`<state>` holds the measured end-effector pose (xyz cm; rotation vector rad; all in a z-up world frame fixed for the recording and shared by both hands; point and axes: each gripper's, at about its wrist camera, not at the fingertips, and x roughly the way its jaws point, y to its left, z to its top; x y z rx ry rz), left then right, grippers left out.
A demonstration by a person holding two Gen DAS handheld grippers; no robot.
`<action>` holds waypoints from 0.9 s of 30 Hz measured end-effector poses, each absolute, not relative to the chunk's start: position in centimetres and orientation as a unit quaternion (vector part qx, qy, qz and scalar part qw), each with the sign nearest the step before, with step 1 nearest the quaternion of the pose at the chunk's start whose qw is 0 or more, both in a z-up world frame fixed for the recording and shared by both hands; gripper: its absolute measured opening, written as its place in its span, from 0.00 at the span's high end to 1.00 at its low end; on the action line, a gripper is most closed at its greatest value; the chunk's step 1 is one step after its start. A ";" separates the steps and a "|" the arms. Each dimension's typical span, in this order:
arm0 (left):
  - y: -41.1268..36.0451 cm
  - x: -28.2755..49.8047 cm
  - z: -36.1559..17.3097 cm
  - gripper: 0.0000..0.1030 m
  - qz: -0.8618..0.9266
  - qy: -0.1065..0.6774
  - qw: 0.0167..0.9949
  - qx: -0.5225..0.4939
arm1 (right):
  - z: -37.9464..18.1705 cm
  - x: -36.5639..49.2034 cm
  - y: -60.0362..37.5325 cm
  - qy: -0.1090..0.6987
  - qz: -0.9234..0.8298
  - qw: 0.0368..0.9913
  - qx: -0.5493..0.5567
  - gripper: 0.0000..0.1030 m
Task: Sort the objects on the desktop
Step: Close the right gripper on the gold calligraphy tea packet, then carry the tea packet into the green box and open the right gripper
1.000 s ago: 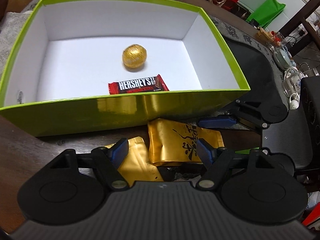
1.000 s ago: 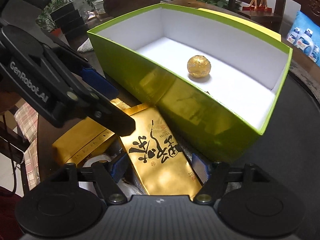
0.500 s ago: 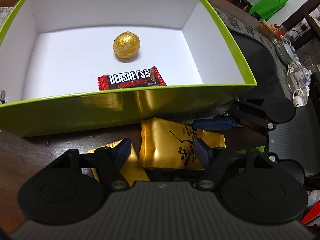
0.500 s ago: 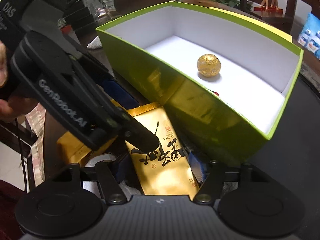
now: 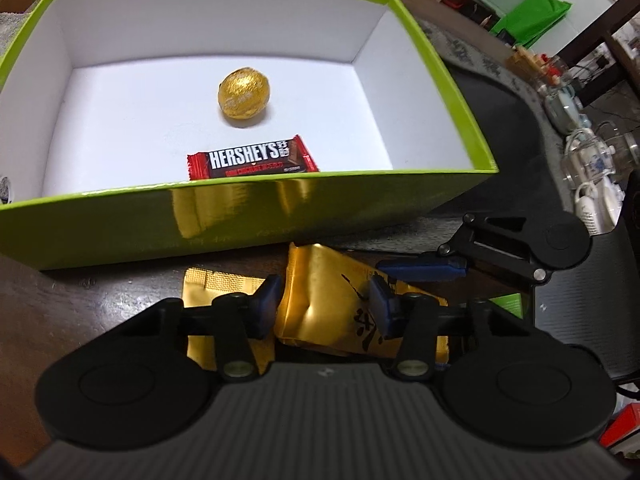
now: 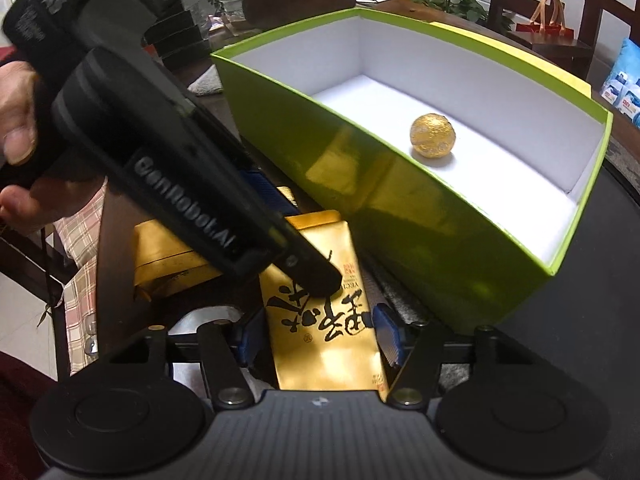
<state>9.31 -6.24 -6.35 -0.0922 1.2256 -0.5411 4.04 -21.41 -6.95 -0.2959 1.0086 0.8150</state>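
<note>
A green box (image 5: 248,220) with a white inside holds a gold foil ball (image 5: 244,94) and a red Hershey's bar (image 5: 252,159); the box (image 6: 400,208) and the ball (image 6: 433,136) also show in the right wrist view. A gold tea packet (image 5: 324,304) with black writing lies on the table in front of the box. My left gripper (image 5: 324,306) has its blue pads on both sides of the packet's left end, creasing it. My right gripper (image 6: 316,336) straddles the same packet (image 6: 320,340) at its other end, pads close to its edges.
A second gold packet (image 5: 216,292) lies to the left, also seen in the right wrist view (image 6: 168,252). The left gripper's black body (image 6: 160,152) crosses the right wrist view. Cups and a teapot (image 5: 588,160) stand at the far right. A black mat (image 6: 580,320) lies right of the box.
My left gripper has moved forward and closed its pads in on the gold packet, which now creases. The right gripper has also narrowed around the packet's other end.
</note>
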 end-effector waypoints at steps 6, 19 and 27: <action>-5.6 8.1 -3.6 0.53 -0.262 0.544 0.796 -0.047 | -4.7 2.5 -21.4 0.448 0.379 0.796 -0.147 0.45; -3.7 8.6 5.5 0.53 -0.265 0.444 0.854 -0.058 | 4.0 3.2 -19.0 0.366 0.379 0.825 -0.207 0.46; -2.2 13.6 5.6 0.53 -0.235 0.435 0.865 -0.078 | 5.5 9.6 -16.9 0.331 0.384 0.824 -0.252 0.46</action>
